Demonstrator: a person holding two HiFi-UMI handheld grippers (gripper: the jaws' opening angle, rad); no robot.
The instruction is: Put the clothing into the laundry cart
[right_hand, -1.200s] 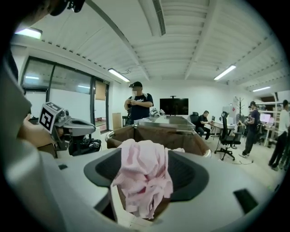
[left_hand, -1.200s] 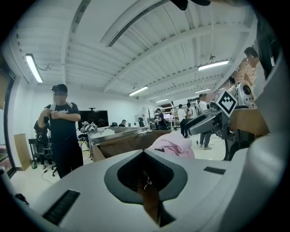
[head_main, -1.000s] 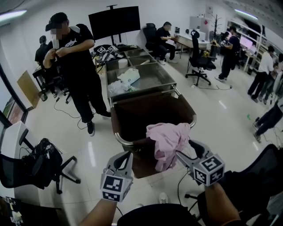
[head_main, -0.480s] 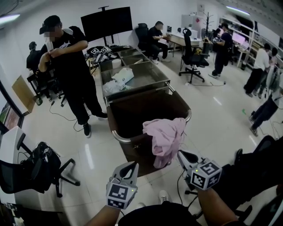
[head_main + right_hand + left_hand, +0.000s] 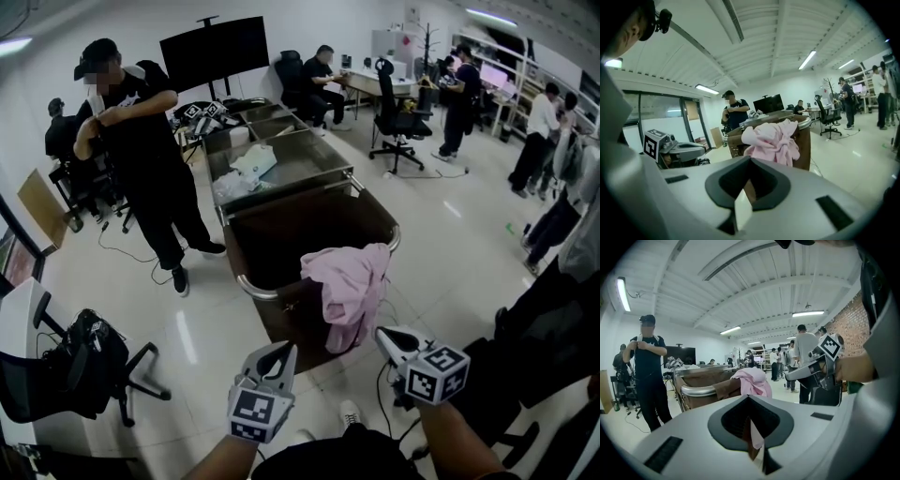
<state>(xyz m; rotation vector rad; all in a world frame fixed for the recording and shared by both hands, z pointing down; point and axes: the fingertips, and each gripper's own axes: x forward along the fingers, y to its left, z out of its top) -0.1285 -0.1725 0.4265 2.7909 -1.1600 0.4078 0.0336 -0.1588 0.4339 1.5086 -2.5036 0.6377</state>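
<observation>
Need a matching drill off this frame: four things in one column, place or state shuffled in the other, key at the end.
Things
1. pink garment
2. laundry cart
3. right hand-held gripper
4. black screen

Place or state
A. jaws shut, nothing between them
B. on a stand by the far wall
C. draped over the cart's near rim, partly hanging outside
D. brown, with the steel table right behind it

Pairs: 1-C, 2-D, 3-A, 4-B
</observation>
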